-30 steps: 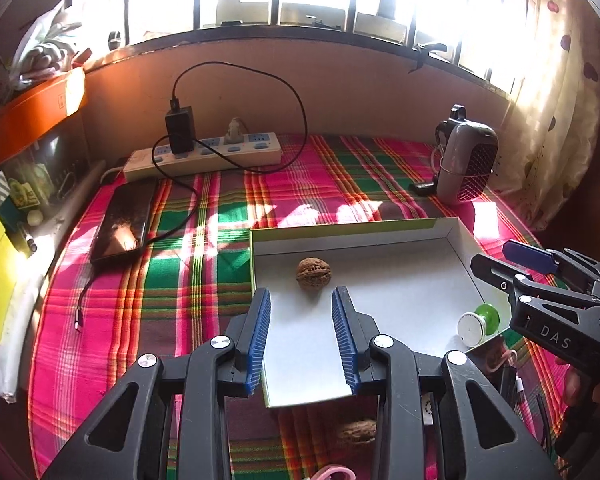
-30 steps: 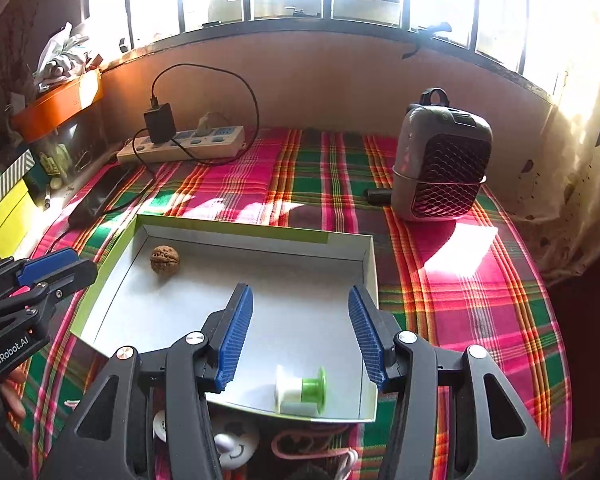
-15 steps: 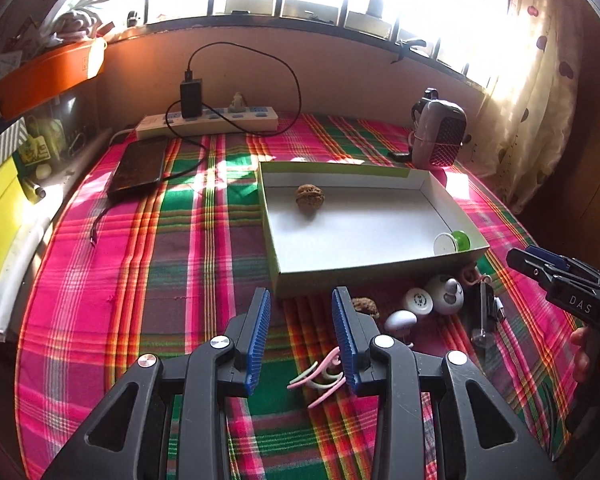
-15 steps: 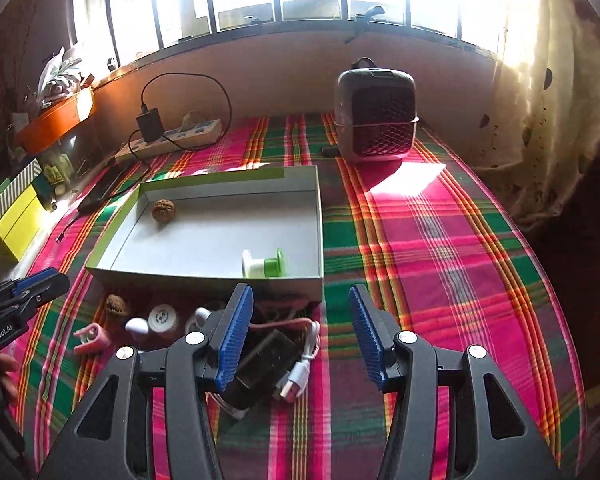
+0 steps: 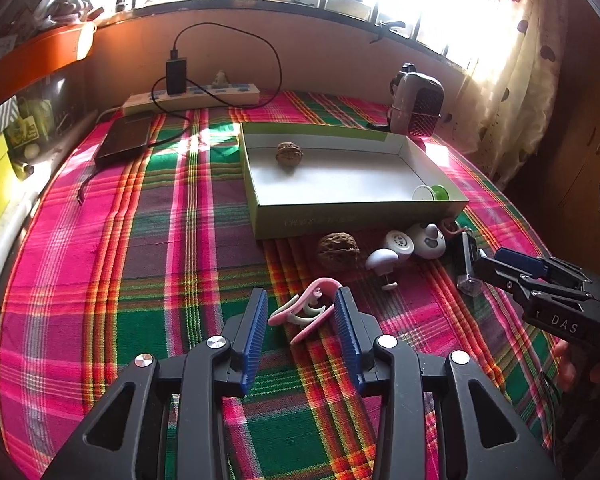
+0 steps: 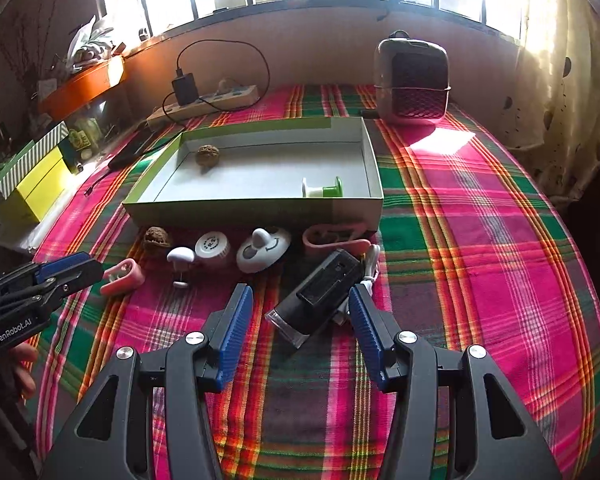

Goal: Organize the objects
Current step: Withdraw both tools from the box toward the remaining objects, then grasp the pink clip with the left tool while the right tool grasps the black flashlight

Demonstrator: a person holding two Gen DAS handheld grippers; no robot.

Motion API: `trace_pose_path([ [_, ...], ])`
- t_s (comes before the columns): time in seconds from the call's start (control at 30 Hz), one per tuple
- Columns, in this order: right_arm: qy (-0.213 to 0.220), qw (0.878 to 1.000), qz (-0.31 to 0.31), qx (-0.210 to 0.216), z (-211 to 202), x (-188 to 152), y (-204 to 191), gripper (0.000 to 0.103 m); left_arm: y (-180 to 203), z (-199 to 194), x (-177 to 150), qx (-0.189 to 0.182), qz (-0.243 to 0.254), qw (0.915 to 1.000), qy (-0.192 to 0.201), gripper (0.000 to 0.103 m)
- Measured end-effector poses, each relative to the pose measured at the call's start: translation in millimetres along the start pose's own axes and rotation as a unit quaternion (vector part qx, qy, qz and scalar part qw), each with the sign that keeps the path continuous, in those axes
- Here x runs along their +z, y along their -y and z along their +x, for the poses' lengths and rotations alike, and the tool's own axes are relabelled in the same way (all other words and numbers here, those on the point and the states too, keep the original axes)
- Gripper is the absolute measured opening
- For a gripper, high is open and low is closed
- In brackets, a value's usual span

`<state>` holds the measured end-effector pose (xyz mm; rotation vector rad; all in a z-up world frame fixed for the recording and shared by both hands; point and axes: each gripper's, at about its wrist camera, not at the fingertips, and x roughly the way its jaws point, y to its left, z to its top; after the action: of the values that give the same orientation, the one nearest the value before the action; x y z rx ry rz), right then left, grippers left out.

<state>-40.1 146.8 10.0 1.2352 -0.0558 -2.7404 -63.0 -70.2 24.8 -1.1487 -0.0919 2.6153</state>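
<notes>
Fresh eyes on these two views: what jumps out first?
The loud pink-and-green plaid cloth fills both views, with a shallow white box in the middle holding only a walnut and a spool. A row of small items lies unsorted along the box's near side. Both tongs point there: the left tongs, opening, straddle a pink clip; the open right tongs frame a black gadget.
</notes>
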Motion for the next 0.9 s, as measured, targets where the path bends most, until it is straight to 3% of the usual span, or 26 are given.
trace_pose_path([
  [0.47, -0.025, 0.999, -0.007, -0.022, 24.4, -2.7, -7.2, 0.051, 3.6, 11.8, -2.9, -0.003, 0.012, 0.9998, -0.017, 0.033],
  [0.9, -0.031, 0.998, 0.002, -0.048, 18.2, -6.4, 17.0, 0.051, 8.5, 17.9, 0.3, -0.003, 0.022, 0.9995, -0.024, 0.034],
])
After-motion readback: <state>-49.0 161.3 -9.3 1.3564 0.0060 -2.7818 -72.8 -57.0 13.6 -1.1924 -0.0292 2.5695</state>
